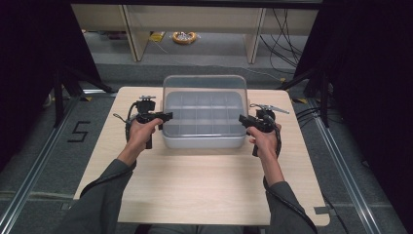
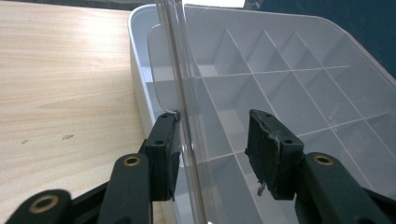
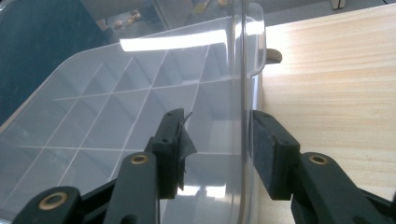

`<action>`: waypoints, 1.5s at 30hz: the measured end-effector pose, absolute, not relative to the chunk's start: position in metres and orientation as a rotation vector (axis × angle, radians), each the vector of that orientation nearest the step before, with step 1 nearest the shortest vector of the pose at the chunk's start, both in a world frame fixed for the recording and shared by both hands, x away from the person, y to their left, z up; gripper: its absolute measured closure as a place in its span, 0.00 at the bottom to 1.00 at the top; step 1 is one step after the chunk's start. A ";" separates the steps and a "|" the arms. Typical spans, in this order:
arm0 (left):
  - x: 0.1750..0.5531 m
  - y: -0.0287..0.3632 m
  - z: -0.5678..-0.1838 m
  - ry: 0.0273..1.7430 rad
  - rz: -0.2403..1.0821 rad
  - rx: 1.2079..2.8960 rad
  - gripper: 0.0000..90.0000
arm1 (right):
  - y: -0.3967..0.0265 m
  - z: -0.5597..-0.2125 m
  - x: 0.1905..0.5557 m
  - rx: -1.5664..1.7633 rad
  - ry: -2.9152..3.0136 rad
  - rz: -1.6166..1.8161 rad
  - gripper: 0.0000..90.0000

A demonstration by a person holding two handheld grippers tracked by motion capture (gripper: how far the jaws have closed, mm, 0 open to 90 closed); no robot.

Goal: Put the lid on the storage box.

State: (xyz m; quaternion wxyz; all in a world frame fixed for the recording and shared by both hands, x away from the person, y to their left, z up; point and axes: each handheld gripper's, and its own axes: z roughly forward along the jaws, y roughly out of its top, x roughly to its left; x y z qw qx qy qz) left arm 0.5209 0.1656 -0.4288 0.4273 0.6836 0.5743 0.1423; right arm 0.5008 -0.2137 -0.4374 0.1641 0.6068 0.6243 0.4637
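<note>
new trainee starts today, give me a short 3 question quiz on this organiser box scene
1. True or false: the clear lid of the organiser box lies flat and shut.
2. What stands between the pads of the left tongs? A) a cable B) the lid's edge C) a cup
3. What divides the box's inside?

Key:
1. False; it stands raised.
2. B; the right tongs straddle the lid's other edge.
3. A grid of partitions forming empty compartments.
</note>
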 end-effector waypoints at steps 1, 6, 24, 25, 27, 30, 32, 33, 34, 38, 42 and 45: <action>0.521 0.165 -0.430 1.442 0.359 1.699 0.60 | -0.213 -0.439 0.502 1.737 1.779 1.314 0.64; 0.522 0.167 -0.432 1.453 0.351 1.702 0.59 | -0.212 -0.442 0.506 1.686 1.794 1.289 0.64; 0.518 0.166 -0.416 1.461 0.329 1.686 0.60 | -0.216 -0.430 0.505 1.726 1.759 1.345 0.65; 0.518 0.166 -0.417 1.459 0.322 1.682 0.60 | -0.216 -0.430 0.506 1.729 1.757 1.358 0.65; 0.516 0.167 -0.419 1.458 0.319 1.686 0.59 | -0.218 -0.430 0.505 1.704 1.761 1.358 0.65; 0.515 0.168 -0.424 1.461 0.311 1.691 0.59 | -0.216 -0.431 0.503 1.706 1.763 1.359 0.65; 0.516 0.168 -0.427 1.463 0.310 1.687 0.59 | -0.217 -0.434 0.504 1.695 1.778 1.357 0.65; 0.516 0.168 -0.428 1.464 0.311 1.684 0.59 | -0.215 -0.434 0.503 1.729 1.762 1.338 0.65; 0.517 0.168 -0.429 1.465 0.309 1.685 0.59 | -0.213 -0.434 0.503 1.757 1.750 1.352 0.65; 0.519 0.169 -0.430 1.457 0.310 1.691 0.59 | -0.214 -0.436 0.505 1.767 1.754 1.354 0.65; 0.519 0.171 -0.433 1.460 0.318 1.692 0.58 | -0.211 -0.439 0.507 1.776 1.750 1.347 0.64; 0.520 0.173 -0.438 1.459 0.310 1.682 0.57 | -0.208 -0.442 0.507 1.787 1.746 1.352 0.63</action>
